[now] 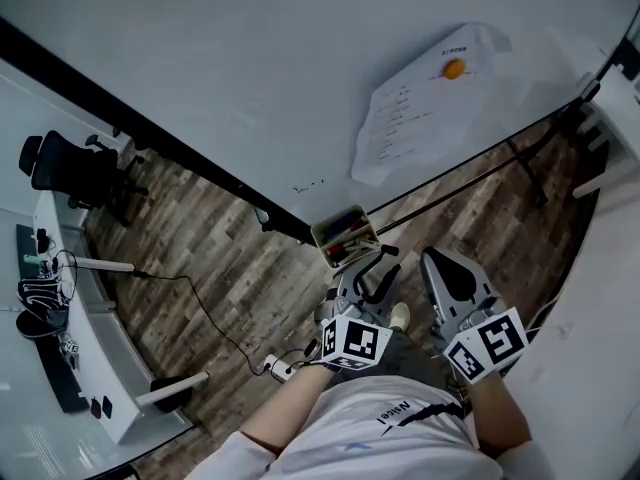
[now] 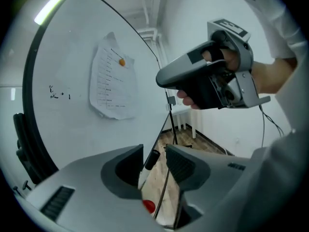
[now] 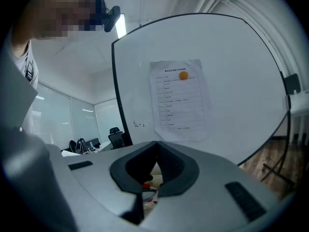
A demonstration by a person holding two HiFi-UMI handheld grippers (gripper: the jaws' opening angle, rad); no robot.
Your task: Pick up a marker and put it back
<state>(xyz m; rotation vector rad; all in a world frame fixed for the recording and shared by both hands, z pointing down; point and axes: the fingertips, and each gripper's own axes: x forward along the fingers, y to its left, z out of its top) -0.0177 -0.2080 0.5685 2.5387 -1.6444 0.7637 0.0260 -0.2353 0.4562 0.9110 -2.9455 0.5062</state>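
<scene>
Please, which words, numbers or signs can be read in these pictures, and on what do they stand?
Paper on the whiteboard: printed lines, too small to read.
Handwritten marks on the whiteboard: too small to read.
Print on the shirt: upside down, blurred.
No text can be quoted.

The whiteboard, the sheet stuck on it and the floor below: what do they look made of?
The whiteboard is a smooth, glossy white panel in a dark frame, likely coated steel, since an orange magnet seems to hold the sheet. The sheet is thin printed paper, its edges curling. The floor is matt wood-grain planks; real wood or laminate, cannot tell.
</scene>
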